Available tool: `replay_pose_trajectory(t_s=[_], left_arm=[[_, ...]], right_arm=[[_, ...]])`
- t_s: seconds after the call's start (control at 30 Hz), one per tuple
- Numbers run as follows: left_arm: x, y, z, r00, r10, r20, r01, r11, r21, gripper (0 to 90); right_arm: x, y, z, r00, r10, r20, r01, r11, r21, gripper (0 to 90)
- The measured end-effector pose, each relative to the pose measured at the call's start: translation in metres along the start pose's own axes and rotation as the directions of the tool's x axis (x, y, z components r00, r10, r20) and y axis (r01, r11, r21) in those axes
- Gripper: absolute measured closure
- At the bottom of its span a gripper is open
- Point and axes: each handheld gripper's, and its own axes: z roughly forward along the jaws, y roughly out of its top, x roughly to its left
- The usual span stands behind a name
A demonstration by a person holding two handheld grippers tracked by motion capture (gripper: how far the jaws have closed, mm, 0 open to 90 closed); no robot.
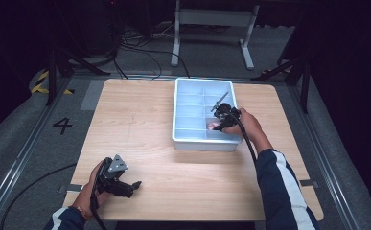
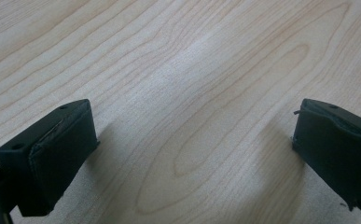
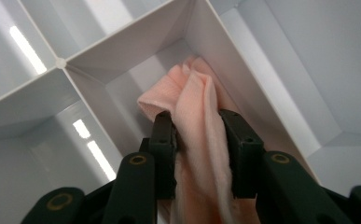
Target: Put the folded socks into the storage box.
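Cloth (image 3: 201,121), pale pink and bunched, is hanging between the right gripper (image 3: 201,154) jaws, which are pinching it narrowly while lowering it into a near compartment of the white divided tray (image 1: 179,139). Left gripper (image 2: 192,154) is idling wide apart over bare table (image 2: 178,56). Placement is nearly finished; release is remaining.

- We read one sign, a dark figure "4" (image 1: 62,125), which stands on the grey floor to the left of the wooden table (image 1: 140,143), about level with its middle.
- We make out yellow and black hazard stripes (image 1: 40,82) on the floor at the far left, a warning marking that bears no words.
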Motion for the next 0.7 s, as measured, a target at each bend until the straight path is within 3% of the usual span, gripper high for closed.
replay_pose_trajectory(t_s=[0.2, 0.4, 0.57, 0.7], left_arm=[[0.000, 0.000, 0.000, 1.0000, -0.001, 0.000, 0.001, 1.0000, 0.000, 0.0], [0.000, 0.000, 0.000, 1.0000, 0.000, 0.000, 0.000, 1.0000, 0.000, 0.0], [0.000, 0.000, 0.000, 1.0000, 0.000, 0.000, 0.000, 1.0000, 0.000, 0.0], [0.000, 0.000, 0.000, 1.0000, 0.000, 0.000, 0.000, 1.0000, 0.000, 0.0]], right_arm=[[-0.002, -0.003, -0.006, 0.9994, 0.033, -0.014, -0.033, 0.998, -0.062, 60.2], [-0.004, -0.007, -0.012, 0.9985, 0.054, -0.014, -0.055, 0.995, -0.084, 54.7], [-0.008, -0.013, -0.021, 0.9952, 0.093, -0.032, -0.097, 0.985, -0.144, 44.5], [-0.010, -0.017, -0.026, 0.9940, 0.102, -0.041, -0.107, 0.981, -0.159, 44.3]])
